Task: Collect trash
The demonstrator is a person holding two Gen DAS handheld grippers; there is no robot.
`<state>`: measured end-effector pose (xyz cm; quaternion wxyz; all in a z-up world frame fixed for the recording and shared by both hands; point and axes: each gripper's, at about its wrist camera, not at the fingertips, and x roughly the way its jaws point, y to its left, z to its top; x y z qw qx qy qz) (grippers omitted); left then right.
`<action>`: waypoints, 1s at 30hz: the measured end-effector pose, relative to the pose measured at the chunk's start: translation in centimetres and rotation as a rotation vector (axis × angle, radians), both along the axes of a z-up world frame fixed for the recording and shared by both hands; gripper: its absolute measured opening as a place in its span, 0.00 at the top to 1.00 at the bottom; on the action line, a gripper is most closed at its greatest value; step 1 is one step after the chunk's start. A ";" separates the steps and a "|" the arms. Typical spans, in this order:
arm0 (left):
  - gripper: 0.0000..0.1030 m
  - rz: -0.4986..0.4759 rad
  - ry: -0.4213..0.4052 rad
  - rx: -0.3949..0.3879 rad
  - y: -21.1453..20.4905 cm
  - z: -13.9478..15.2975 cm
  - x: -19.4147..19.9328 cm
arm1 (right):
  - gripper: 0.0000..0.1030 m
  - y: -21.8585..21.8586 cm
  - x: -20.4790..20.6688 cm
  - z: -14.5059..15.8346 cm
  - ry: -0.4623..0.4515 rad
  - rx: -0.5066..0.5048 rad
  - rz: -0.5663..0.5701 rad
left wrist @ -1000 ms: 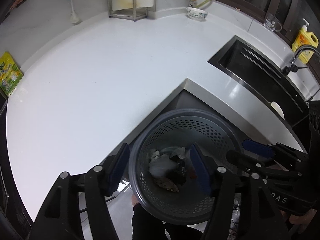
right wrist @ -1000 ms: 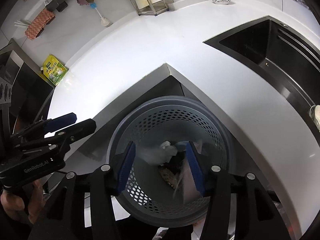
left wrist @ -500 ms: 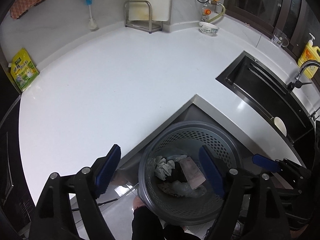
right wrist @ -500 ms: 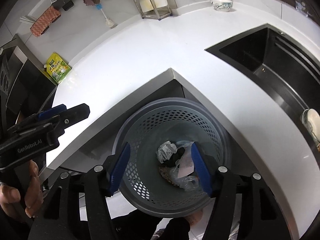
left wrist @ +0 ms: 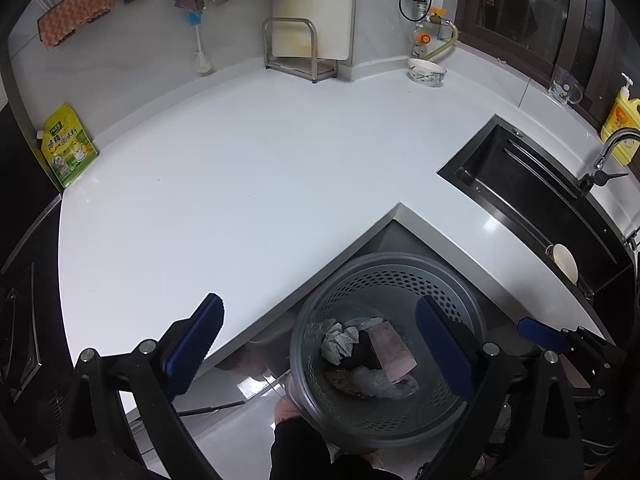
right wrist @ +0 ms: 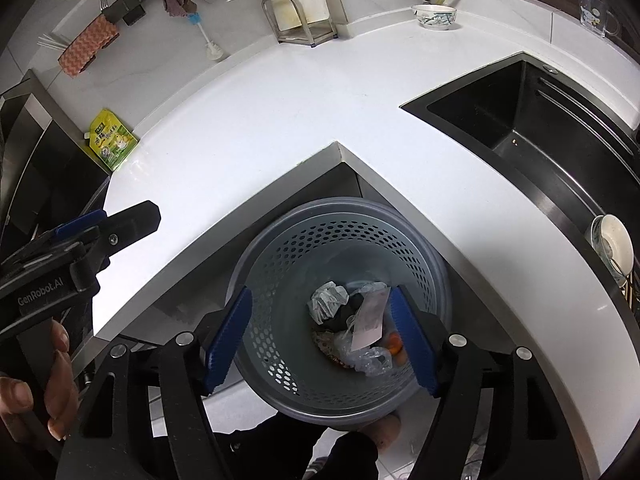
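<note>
Both grippers hang over the grey perforated bin point(right wrist: 340, 240) that stands on the floor in the inner corner of the white counter point(left wrist: 240, 168); the left gripper point(left wrist: 318, 344) has just been opening and stands wide with nothing between its jaws. The right gripper point(right wrist: 320, 336) has also just been opening and holds nothing. The trash lies at the bottom of the bin: a crumpled tissue point(right wrist: 326, 300), a pinkish paper slip point(right wrist: 370, 316) and clear plastic wrap point(right wrist: 366, 356)

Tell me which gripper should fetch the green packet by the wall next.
Probably left: the green packet lies at the counter's far left, the left gripper is nearer that side and open, holding nothing.
</note>
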<state>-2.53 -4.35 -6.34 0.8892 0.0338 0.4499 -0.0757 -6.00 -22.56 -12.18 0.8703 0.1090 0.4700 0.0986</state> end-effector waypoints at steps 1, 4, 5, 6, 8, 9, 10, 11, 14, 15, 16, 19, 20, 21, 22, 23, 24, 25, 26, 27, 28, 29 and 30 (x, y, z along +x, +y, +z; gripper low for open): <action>0.07 0.004 -0.001 0.001 0.1 0.1 0.0 | 0.33 0.0 -0.1 0.1 -0.002 -0.003 -0.001; 0.07 0.013 -0.004 0.007 0.3 0.1 -0.3 | 0.32 0.0 -0.3 0.3 -0.006 -0.007 -0.008; 0.07 0.014 -0.004 0.009 0.4 0.2 -0.3 | 0.32 0.0 -0.3 0.3 -0.006 -0.008 -0.010; 0.07 0.016 -0.005 0.011 0.4 0.2 -0.3 | 0.32 0.0 -0.3 0.4 -0.007 -0.010 -0.011; 0.07 0.020 -0.008 0.014 0.6 0.4 -0.4 | 0.32 0.1 -0.4 0.5 -0.008 -0.015 -0.012; 0.06 0.022 -0.010 0.016 0.7 0.4 -0.4 | 0.31 0.1 -0.5 0.5 -0.010 -0.017 -0.011; 0.06 0.024 -0.012 0.018 0.8 0.5 -0.5 | 0.31 0.2 -0.5 0.6 -0.012 -0.019 -0.011; 0.06 0.026 -0.014 0.019 0.9 0.6 -0.5 | 0.31 0.2 -0.5 0.7 -0.014 -0.020 -0.009; 0.06 0.031 -0.018 0.024 1.0 0.8 -0.6 | 0.31 0.4 -0.6 0.8 -0.017 -0.025 -0.007; 0.06 0.032 -0.020 0.025 1.1 0.8 -0.7 | 0.31 0.4 -0.7 0.8 -0.017 -0.027 -0.008; 0.06 0.033 -0.021 0.026 1.1 0.8 -0.7 | 0.31 0.4 -0.7 0.8 -0.017 -0.027 -0.008; 0.06 0.038 -0.022 0.033 1.2 0.8 -0.9 | 0.31 0.4 -0.8 0.9 -0.017 -0.029 -0.011; 0.06 0.040 -0.022 0.037 1.2 0.8 -0.9 | 0.31 0.4 -0.8 1.0 -0.017 -0.030 -0.012; 0.06 0.041 -0.022 0.041 1.2 0.8 -0.9 | 0.30 0.4 -0.8 1.0 -0.017 -0.030 -0.012; 0.06 0.042 -0.022 0.042 1.2 0.8 -0.9 | 0.30 0.4 -0.8 1.0 -0.017 -0.030 -0.013; 0.06 0.043 -0.022 0.043 1.3 0.8 -0.9 | 0.30 0.4 -0.8 1.0 -0.017 -0.030 -0.012; 0.06 0.043 -0.022 0.044 1.2 0.9 -1.0 | 0.30 0.4 -0.8 1.0 -0.017 -0.031 -0.013; 0.06 0.044 -0.021 0.045 1.2 0.9 -1.0 | 0.30 0.4 -0.8 1.0 -0.016 -0.031 -0.013; 0.06 0.044 -0.020 0.046 1.2 0.9 -1.0 | 0.30 0.4 -0.8 1.0 -0.016 -0.032 -0.013; 0.06 0.045 -0.019 0.047 1.2 0.9 -1.0 | 0.30 0.4 -0.8 1.0 -0.016 -0.033 -0.013; 0.06 0.045 -0.018 0.047 1.3 0.9 -1.0 | 0.30 0.4 -0.8 1.0 -0.015 -0.033 -0.014; 0.06 0.045 -0.017 0.048 1.3 0.9 -1.0 | 0.30 0.4 -0.8 1.0 -0.015 -0.033 -0.014; 0.06 0.045 -0.018 0.049 1.3 0.9 -1.0 | 0.30 0.5 -0.8 0.9 -0.015 -0.034 -0.014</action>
